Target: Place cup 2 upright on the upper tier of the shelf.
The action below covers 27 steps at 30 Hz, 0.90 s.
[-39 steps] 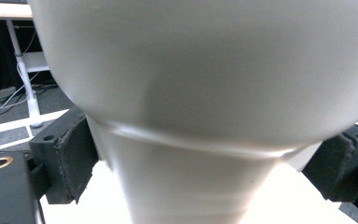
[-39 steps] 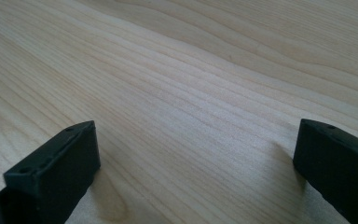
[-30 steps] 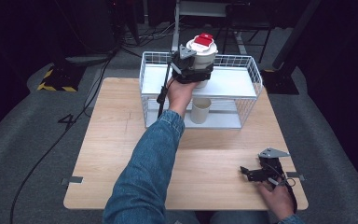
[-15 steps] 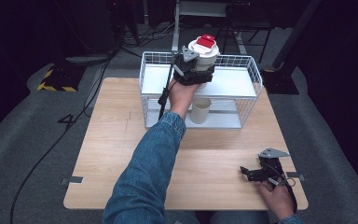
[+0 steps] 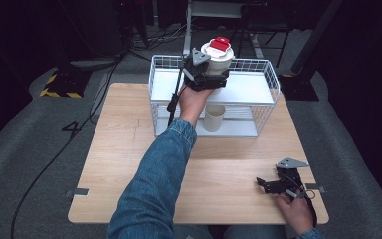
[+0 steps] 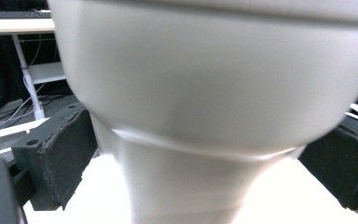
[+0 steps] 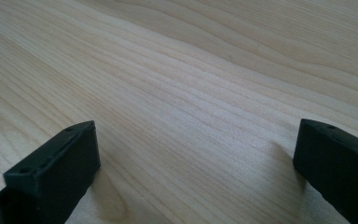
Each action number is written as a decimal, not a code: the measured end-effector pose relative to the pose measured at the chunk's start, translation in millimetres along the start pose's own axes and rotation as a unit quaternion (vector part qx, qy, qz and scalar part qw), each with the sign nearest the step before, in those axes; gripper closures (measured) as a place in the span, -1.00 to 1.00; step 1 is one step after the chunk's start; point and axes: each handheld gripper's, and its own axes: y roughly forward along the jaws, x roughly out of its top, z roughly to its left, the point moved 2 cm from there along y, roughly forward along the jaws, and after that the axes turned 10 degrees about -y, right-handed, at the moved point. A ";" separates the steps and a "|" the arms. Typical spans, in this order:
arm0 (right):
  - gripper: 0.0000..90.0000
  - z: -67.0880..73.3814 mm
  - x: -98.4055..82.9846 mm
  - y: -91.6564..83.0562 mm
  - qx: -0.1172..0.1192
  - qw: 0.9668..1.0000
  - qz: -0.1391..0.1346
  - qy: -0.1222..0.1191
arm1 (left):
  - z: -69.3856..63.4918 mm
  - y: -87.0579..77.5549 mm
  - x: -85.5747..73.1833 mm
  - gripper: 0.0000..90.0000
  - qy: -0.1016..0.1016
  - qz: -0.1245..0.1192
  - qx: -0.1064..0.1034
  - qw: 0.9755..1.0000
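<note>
The left gripper [image 5: 210,75] was clamped on the white cup [image 5: 217,59], held just above the wire rack [image 5: 268,79]. It looked light, thin-walled and slippery, best gripped below its flared upper band. The right gripper [image 5: 271,183] rested apart on the table [image 5: 119,149].
</note>
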 end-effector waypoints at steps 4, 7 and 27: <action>-0.99 0.0 0.0 0.0 0.000 1.000 0.000 0.000 | -0.5 -10.6 3.9 -0.95 0.006 -0.004 0.002 1.000; -0.99 0.0 0.0 0.0 0.000 1.000 0.000 0.000 | -0.2 -19.7 5.4 -0.97 0.008 -0.004 0.002 1.000; -0.99 -0.2 0.0 0.0 0.000 1.000 0.000 -0.001 | -19.3 -102.7 -0.8 -0.94 0.035 -0.009 -0.031 0.999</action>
